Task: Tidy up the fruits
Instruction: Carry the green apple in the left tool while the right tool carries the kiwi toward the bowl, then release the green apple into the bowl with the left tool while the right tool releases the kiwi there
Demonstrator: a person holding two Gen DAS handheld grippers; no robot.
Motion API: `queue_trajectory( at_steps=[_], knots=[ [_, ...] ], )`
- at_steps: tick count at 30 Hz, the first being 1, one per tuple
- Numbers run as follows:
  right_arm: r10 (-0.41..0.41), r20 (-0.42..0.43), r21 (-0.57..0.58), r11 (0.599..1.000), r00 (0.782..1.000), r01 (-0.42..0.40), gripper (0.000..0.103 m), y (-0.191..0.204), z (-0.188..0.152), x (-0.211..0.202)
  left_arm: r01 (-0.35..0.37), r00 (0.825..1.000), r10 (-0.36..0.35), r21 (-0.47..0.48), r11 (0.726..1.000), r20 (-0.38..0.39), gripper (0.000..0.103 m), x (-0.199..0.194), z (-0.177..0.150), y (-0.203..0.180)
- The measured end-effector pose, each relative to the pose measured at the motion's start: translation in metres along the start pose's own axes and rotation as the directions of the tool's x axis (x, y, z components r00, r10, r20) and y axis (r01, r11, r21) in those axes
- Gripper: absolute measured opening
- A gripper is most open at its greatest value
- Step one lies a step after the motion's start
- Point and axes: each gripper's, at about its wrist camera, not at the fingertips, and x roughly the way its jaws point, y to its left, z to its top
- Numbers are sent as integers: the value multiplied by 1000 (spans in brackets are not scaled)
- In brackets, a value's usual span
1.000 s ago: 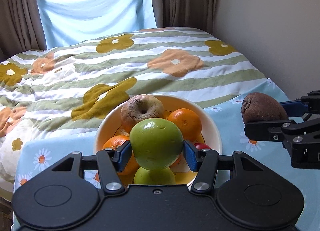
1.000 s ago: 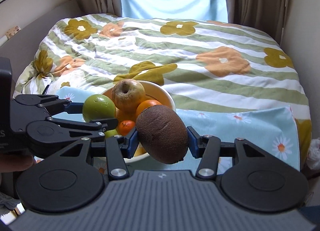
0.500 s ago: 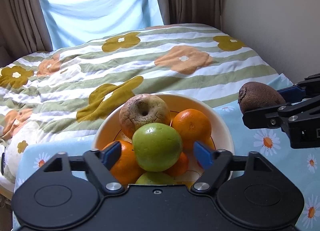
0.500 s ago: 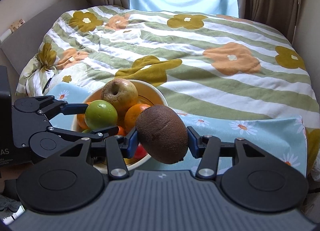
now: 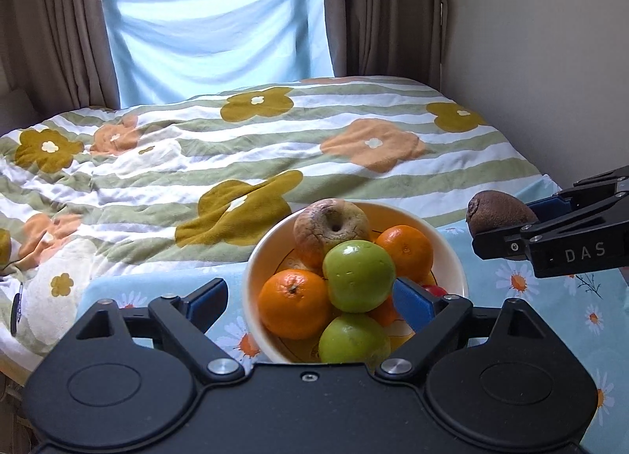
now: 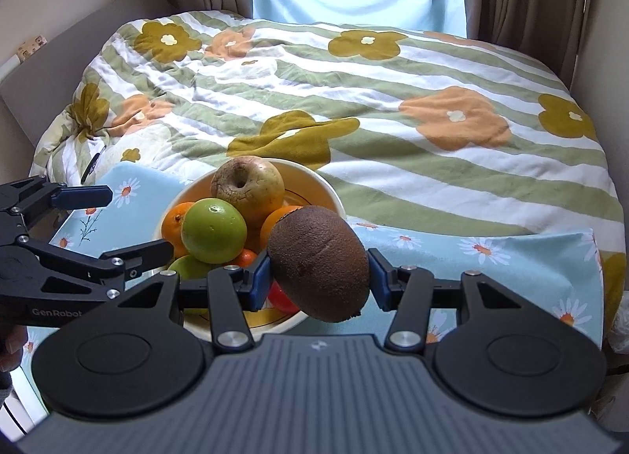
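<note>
Fruit fills a cream ceramic bowl (image 5: 452, 257) that stands on a light-blue daisy-print cloth (image 5: 519, 296) at the near edge of a bed with a green-striped flowered quilt (image 5: 243, 147). On top of the pile sits a smooth, glossy green apple (image 5: 358, 275), with a wrinkled brownish-yellow apple (image 5: 331, 224) behind it, showing its dimpled stem pit. A bright orange mandarin (image 5: 295, 304) lies at the front left, a second orange (image 5: 409, 252) at the back right, and another green apple (image 5: 353, 340) low at the front. A bit of red fruit (image 5: 434, 290) peeks out at the right rim. The left gripper (image 5: 310, 298) has its blue-padded fingers spread wide, near the bowl's front, holding nothing. The right gripper (image 6: 319, 276) is clamped on a fuzzy dark-brown oval kiwi (image 6: 319, 263), carried in the air just right of the bowl, above the cloth. Its skin is matte and rough, with a faint crease across the middle.
</note>
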Motion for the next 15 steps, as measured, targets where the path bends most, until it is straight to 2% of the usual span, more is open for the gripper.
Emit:
queue_trajectory(
  at_steps=[7, 15],
  knots=[
    [30, -51, -68, 997, 998, -33, 65, 29, -9, 17, -52, 999, 52, -56, 997, 0, 94, -21, -12, 22],
    [53, -96, -113, 992, 994, -64, 65, 50, -19, 41, -95, 995, 94, -74, 993, -11, 94, -32, -24, 37]
  ],
)
